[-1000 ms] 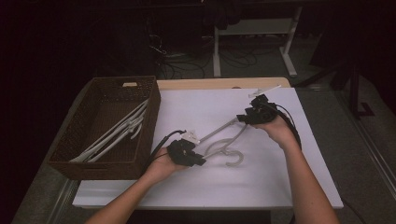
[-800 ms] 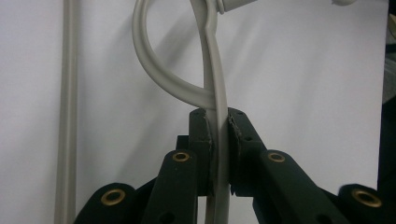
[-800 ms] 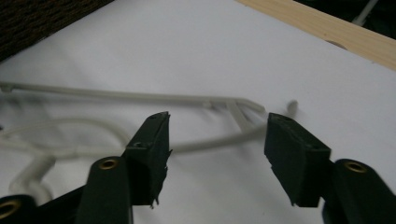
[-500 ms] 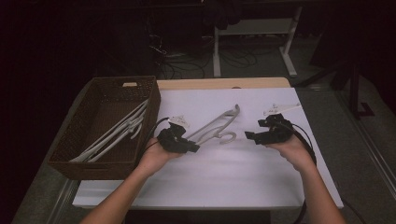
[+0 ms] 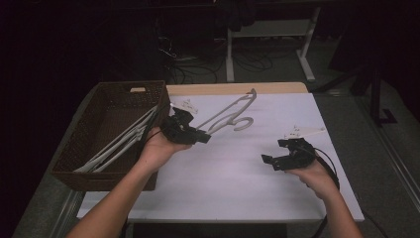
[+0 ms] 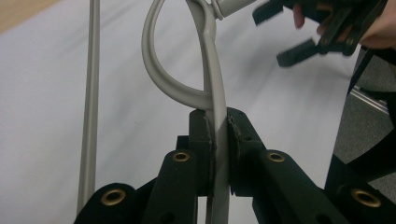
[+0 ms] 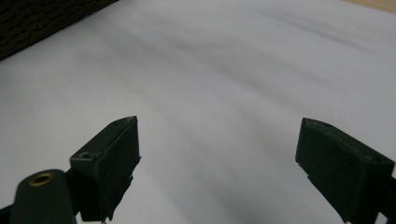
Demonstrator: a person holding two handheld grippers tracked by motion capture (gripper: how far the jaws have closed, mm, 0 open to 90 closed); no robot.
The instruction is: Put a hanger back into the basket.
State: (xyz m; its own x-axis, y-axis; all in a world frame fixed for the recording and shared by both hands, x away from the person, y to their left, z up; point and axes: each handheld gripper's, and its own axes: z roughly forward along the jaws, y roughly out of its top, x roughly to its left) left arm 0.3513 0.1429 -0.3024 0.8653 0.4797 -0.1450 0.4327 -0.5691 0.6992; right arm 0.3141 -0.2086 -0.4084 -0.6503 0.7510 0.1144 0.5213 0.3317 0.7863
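Observation:
A grey plastic hanger hangs tilted above the white table, its hook curling just past my left gripper. In the left gripper view that gripper is shut on the hanger's arm, and its pads press the arm from both sides. My right gripper hovers low over the table's right part, apart from the hanger. Its jaws have just been opening, and in the right gripper view it stands wide open with nothing between its fingers.
A brown wicker basket at the table's left holds several grey hangers. A white sheet covers the table, with a wooden strip along its far edge. Desk legs and cables stand in the dark beyond.
My left gripper has lifted the hanger off the table and carried it left toward the basket. My right gripper has left the hanger's far end, come nearer and right, and opened.

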